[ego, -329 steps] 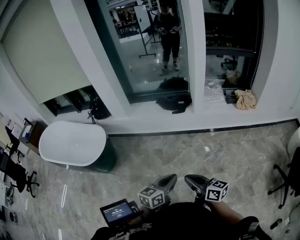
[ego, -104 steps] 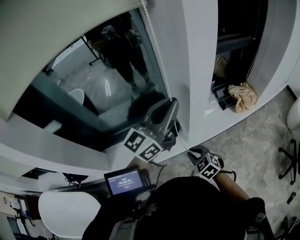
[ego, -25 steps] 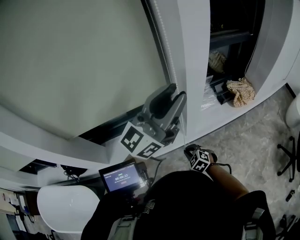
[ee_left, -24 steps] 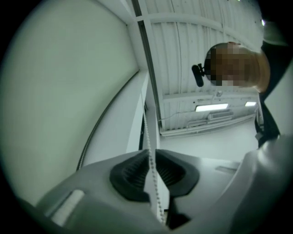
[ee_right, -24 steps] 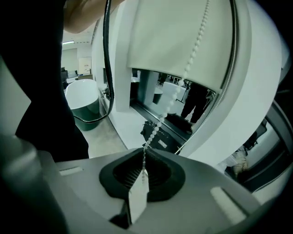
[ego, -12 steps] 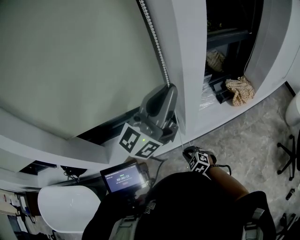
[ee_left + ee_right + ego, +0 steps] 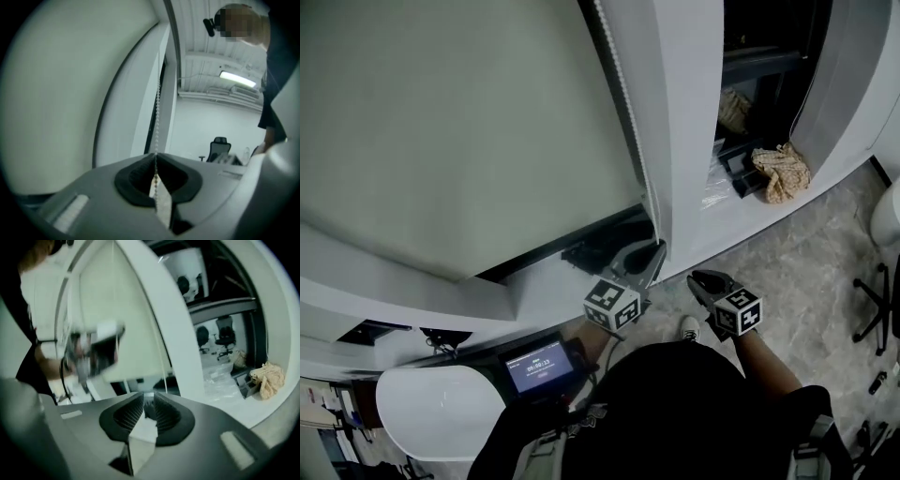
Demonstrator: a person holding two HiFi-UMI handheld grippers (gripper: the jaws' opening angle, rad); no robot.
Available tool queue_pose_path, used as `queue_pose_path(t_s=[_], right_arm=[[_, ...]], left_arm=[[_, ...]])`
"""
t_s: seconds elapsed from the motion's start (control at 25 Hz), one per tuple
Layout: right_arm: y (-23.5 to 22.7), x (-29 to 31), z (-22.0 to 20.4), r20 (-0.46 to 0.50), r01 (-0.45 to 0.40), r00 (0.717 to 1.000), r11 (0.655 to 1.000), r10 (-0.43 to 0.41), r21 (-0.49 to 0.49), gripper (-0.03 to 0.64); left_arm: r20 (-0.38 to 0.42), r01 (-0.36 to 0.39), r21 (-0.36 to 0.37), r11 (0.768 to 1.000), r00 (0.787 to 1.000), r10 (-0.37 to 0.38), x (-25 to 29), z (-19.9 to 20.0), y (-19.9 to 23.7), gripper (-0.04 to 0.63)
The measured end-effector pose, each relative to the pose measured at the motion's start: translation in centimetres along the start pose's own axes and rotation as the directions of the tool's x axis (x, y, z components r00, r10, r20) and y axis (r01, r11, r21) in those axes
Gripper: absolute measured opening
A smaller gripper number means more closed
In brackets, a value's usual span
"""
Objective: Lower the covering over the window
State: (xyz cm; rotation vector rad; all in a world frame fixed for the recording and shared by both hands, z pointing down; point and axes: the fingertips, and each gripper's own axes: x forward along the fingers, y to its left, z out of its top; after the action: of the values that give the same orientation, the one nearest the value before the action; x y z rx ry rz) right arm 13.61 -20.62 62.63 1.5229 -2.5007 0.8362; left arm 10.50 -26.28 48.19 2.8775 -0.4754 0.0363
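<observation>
Roller blind [image 7: 459,122] is seen drawn down over nearly the whole window. Its hem runs roughly level just above the sill, and only a thin dark strip of glass [image 7: 605,246] is left bare beneath it.

Bead chain [image 7: 623,103] is noted at the blind's right edge, against the white pillar. Its long axis is vertical, and it hangs taut, straight down into the left hand-held gripper [image 7: 654,253].

- Left hand-held gripper: held low near the sill, pointing up along the chain. In the left gripper view its jaws are clamped together on the chain [image 7: 156,117], which rises straight from the pinched tips [image 7: 155,157].
- Right hand-held gripper [image 7: 698,278]: held just beside the left one, clear of the chain. In the right gripper view its jaws [image 7: 147,401] are parted by a narrow slit, with nothing caught between them.

A tan cloth bundle [image 7: 782,172] lies on the ledge of the next bay.
</observation>
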Motion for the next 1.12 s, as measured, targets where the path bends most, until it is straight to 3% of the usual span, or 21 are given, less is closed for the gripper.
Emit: queue_pose_path(t_s=[0.08, 0.2, 0.36, 0.44, 0.48, 0.64, 0.72, 0.84, 0.96, 1.04, 1.12], right_arm=[[1.1, -2.4, 8.8, 0.253, -0.058, 0.967, 0.995, 0.037, 0.077, 0.057], [6.1, -4.9, 21.3, 0.464, -0.167, 0.868, 0.984, 0.174, -0.057, 0.058], [15.0, -7.7, 33.8, 0.510, -0.277, 0.750, 0.900, 0.421, -0.336, 0.084], [18.0, -8.1, 38.6, 0.495, -0.320, 0.712, 0.858, 0.498, -0.402, 0.098], [19.1, -7.9, 40.8, 0.481, -0.334, 0.706, 0.843, 0.520, -0.421, 0.103], [23.3, -7.5, 45.3, 0.398, -0.336, 0.723, 0.792, 0.564, -0.510, 0.137], [24.4, -7.6, 45.9, 0.378, -0.280, 0.745, 0.772, 0.549, -0.571, 0.012], [24.0, -7.5, 46.0, 0.406, -0.131, 0.773, 0.749, 0.488, -0.650, 0.014], [21.2, -6.5, 43.9, 0.387, -0.005, 0.835, 0.709, 0.391, -0.705, 0.012], [18.7, -5.7, 41.1, 0.352, 0.010, 0.873, 0.710, 0.337, -0.704, 0.012], [16.0, -5.0, 38.2, 0.330, 0.030, 0.901, 0.721, 0.280, -0.693, 0.012]], left_arm=[[-0.100, -0.012, -0.064, 0.998, 0.995, 0.005, -0.8, -5.5, -0.4, 0.011], [-0.213, -0.016, -0.131, 0.991, 0.977, -0.012, -2.2, -11.1, -1.2, 0.011], [-0.338, -0.017, -0.139, 0.990, 0.940, -0.031, -3.8, -17.3, -2.1, 0.012], [-0.368, -0.025, -0.158, 0.987, 0.929, -0.035, -4.4, -19.3, -2.0, 0.012], [-0.373, -0.032, -0.175, 0.984, 0.927, -0.036, -4.7, -19.8, -1.8, 0.012], [-0.372, -0.042, -0.193, 0.980, 0.927, -0.033, -5.8, -20.0, -1.6, 0.012], [-0.368, -0.042, -0.183, 0.982, 0.929, -0.029, -6.1, -19.8, -1.8, 0.012], [-0.363, -0.085, -0.162, 0.983, 0.932, 0.021, -7.1, -19.4, -0.8, 0.014], [-0.341, -0.151, -0.076, 0.986, 0.933, 0.116, -8.6, -18.7, 1.4, 0.017], [-0.280, -0.182, -0.046, 0.982, 0.946, 0.162, -9.4, -16.7, 2.2, 0.020], [-0.195, -0.219, -0.067, 0.973, 0.960, 0.203, -10.1, -13.3, 3.0, 0.051]])
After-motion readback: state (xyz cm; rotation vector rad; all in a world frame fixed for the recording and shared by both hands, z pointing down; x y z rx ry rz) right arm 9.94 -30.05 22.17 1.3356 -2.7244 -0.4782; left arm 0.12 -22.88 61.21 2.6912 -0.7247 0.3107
